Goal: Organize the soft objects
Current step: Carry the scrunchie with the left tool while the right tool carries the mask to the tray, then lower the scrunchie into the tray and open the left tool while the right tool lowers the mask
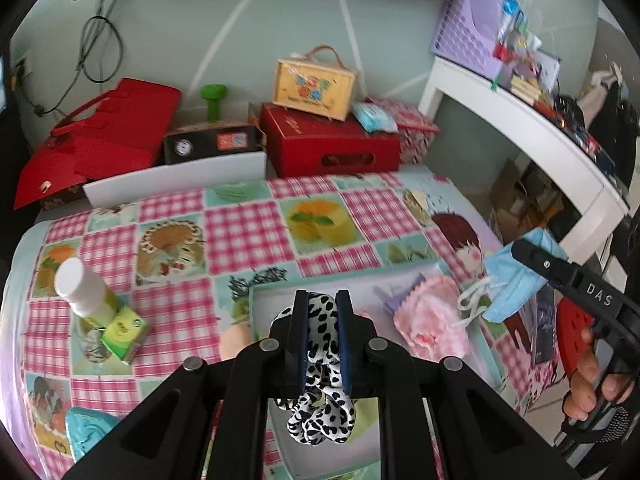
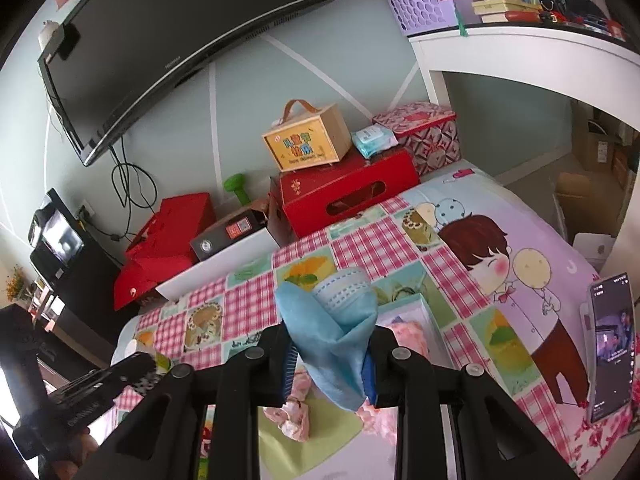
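Note:
My left gripper (image 1: 321, 300) is shut on a black-and-white spotted fabric scrunchie (image 1: 320, 412), which hangs below the pads over a shallow white box with a mint rim (image 1: 256, 292). A fluffy pink soft thing (image 1: 430, 320) lies in that box. My right gripper (image 2: 330, 344) is shut on a crumpled blue face mask (image 2: 332, 332), held above the box's far end (image 2: 420, 300). The left wrist view shows the same mask (image 1: 516, 280) at the right, its white ear loops dangling. A pink floral fabric piece (image 2: 294, 420) lies under the right gripper.
A checked pink tablecloth (image 1: 248, 232) covers the table. At its left stand a white bottle (image 1: 80, 288) and a small green carton (image 1: 124, 332). A phone (image 2: 612, 344) stands propped at the right edge. Red boxes (image 1: 332, 144) and a wooden case (image 1: 312, 80) are stacked behind.

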Demonstrator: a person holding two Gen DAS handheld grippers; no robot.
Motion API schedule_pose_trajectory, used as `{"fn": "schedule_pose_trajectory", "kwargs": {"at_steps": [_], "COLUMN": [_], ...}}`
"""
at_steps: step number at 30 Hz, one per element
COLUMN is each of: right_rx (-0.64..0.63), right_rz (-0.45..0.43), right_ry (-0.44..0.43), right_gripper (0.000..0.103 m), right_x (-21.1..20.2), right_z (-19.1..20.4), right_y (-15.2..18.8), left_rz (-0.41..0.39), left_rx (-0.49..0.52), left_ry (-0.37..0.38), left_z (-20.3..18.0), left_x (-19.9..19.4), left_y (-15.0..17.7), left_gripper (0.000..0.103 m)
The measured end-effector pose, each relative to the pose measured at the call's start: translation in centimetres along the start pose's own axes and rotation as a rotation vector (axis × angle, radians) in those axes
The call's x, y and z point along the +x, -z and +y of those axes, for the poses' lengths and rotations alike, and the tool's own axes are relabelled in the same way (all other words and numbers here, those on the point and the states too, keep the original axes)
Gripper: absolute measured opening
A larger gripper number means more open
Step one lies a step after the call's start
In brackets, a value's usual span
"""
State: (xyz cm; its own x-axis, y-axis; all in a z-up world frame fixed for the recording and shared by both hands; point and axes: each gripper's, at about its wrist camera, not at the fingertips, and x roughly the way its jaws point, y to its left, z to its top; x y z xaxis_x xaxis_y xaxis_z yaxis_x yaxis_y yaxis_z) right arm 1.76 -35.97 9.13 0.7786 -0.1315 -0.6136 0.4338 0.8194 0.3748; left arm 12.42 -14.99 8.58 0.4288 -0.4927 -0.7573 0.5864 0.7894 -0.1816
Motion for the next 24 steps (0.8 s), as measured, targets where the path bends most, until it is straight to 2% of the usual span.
{"fn": "schedule_pose_trajectory", "kwargs": {"at_steps": [7,15,24], "right_rx": [-0.027,-0.083,-0.086], "right_rz": [0.083,0.218,0.375], "right_ry": [0.02,0.043,0.043], "right_gripper": [0.028,0.028,0.029], "right_x": [1.4,4.3,8.6], "right_z": [0.5,1.5,1.0], "right_y": [1.4,3.6,6.1], "left_rz": [0.084,0.177,0.262], "left_rx": [0.021,0.004,-0.002], "left_ry": [0.0,-0.011,0.01], "left_z": [-1.3,-1.0,-1.5], "left_x": [3.1,6.4,9.3], "left_y": [0.8,1.9,3.0], "left_gripper": [0.013,0.013,0.013]}}
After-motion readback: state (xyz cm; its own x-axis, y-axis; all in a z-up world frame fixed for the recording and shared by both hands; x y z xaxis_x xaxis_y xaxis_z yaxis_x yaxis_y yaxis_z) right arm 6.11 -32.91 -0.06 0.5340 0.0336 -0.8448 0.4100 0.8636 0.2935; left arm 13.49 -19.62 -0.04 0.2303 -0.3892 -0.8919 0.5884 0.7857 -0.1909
